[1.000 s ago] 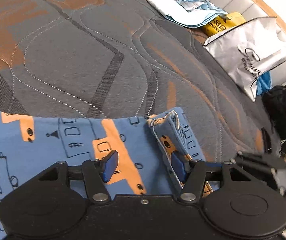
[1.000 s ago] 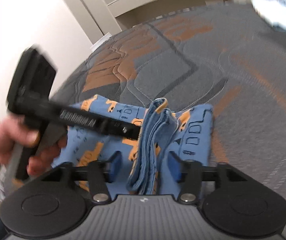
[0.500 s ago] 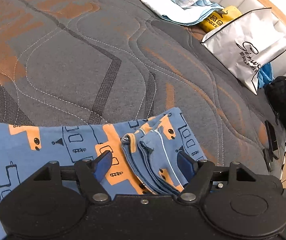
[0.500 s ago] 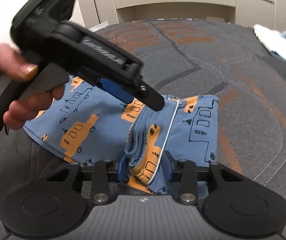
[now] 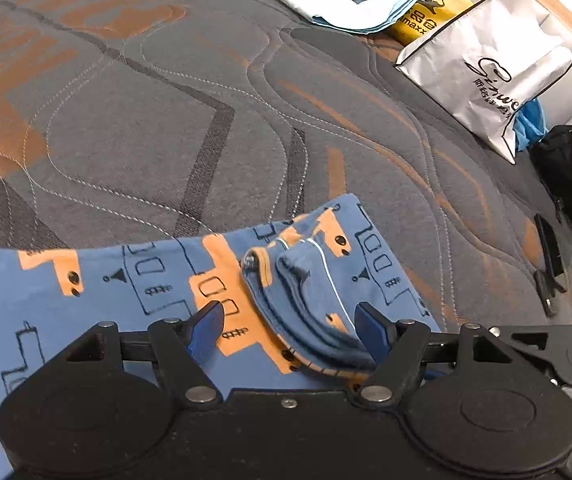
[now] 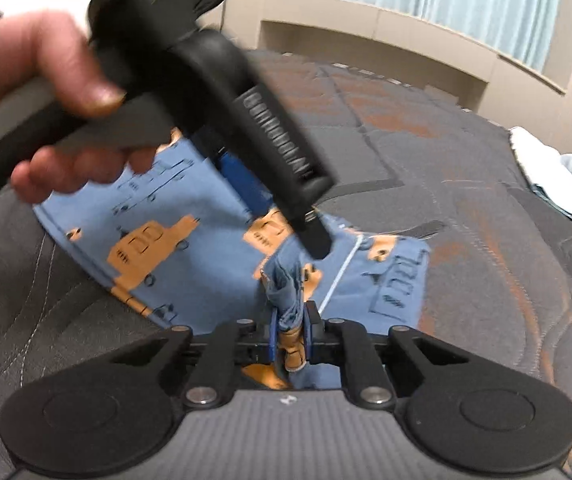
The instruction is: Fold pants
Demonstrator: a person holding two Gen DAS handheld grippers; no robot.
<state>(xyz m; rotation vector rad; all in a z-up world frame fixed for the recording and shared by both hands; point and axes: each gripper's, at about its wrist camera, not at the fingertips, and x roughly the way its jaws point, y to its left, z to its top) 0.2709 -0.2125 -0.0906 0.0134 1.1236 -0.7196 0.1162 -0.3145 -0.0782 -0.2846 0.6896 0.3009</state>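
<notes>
- Blue cotton pants with orange vehicle prints (image 5: 97, 288) lie flat on the grey quilted mattress (image 5: 133, 120), long axis running sideways from the bunched end between our grippers.
- Our right gripper (image 6: 290, 336) has just been closing and pinches that bunched fold.
- Our left gripper (image 5: 290, 320) straddles it, jaws wide, holding nothing.
- Both tilt downward; the left hand (image 6: 37, 76) is nearer the flat length.

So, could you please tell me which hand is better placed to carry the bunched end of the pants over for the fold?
The right. Its tool has just closed on the bunched pants edge, while the left tool stands open around the bunch, gripping nothing.
</notes>
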